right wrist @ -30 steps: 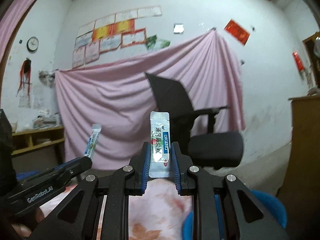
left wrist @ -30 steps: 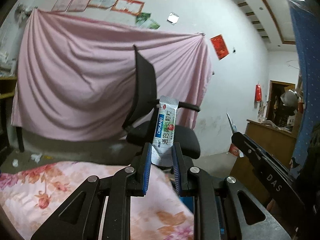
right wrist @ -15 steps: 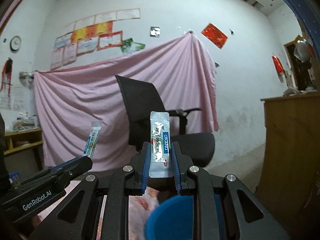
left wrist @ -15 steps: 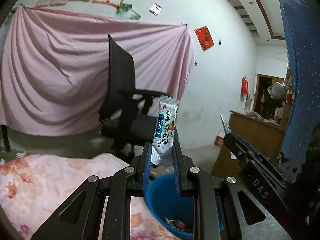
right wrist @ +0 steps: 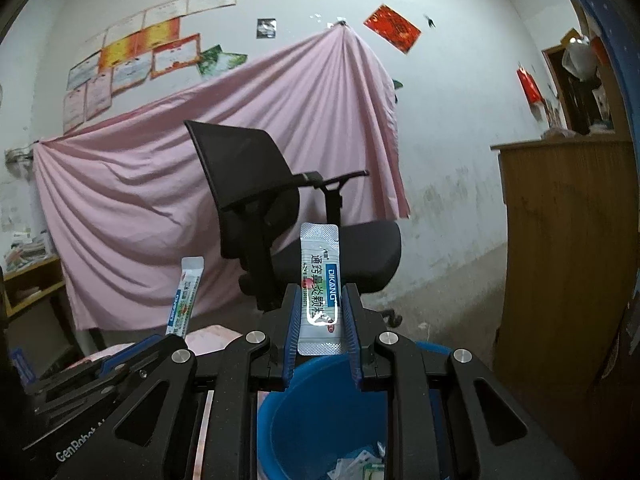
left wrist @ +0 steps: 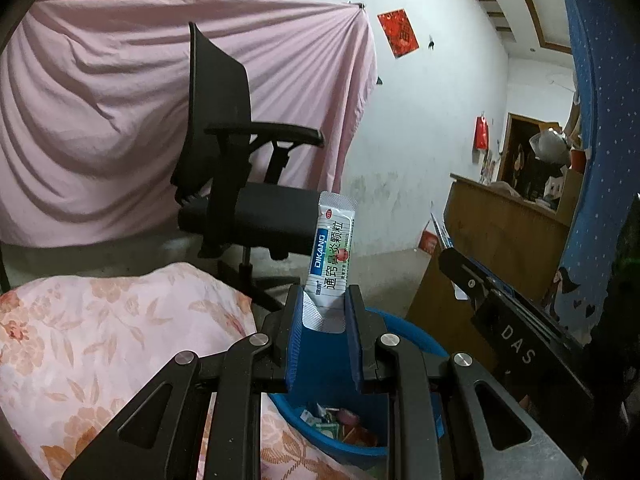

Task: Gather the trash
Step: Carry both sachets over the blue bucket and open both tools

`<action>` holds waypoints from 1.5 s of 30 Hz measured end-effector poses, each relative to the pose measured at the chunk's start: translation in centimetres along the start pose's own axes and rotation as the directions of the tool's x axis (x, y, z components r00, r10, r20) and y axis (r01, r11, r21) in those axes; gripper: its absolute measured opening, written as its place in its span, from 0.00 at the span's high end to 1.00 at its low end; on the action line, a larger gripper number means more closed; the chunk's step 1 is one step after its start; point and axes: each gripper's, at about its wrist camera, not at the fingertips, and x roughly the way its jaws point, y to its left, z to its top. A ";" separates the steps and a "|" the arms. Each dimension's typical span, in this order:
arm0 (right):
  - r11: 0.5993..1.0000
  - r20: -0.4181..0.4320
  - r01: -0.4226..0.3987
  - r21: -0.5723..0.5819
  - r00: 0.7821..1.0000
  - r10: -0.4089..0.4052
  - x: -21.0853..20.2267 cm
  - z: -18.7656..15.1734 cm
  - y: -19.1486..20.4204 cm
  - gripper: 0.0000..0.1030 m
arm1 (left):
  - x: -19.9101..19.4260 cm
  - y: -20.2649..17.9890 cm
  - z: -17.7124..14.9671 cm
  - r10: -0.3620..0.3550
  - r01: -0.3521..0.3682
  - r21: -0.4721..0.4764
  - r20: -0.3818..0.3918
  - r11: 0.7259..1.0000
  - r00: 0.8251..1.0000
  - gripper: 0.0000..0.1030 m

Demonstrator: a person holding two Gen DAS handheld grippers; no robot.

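Left wrist view: our left gripper is clamped on the lower end of a sachet, which stands upright between the blue pads, its printed face toward the camera. Directly below and just past the fingers sits a blue bin with wrappers lying at its bottom. A floral quilt fills the lower left, its edge beside the bin. At the right edge of this view we see our right gripper from the side, with only a thin edge of its sachet showing. Right wrist view: our right gripper pinches a second sachet, also upright, the pads pressing on its lower half. The bin lies right under these fingers too, more wrappers visible inside. To the left, our left gripper shows with its sachet poking up, tilted slightly. Behind both stand a black chair, a pink sheet hung on the wall and a wooden cabinet at the right.
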 end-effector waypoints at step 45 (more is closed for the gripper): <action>1.000 -0.063 0.017 0.026 0.998 -0.015 0.7 0.1 -0.4 0.67 | -1.0 1.7 -0.3 0.109 -0.110 -0.024 -0.041 0.994 0.993 0.81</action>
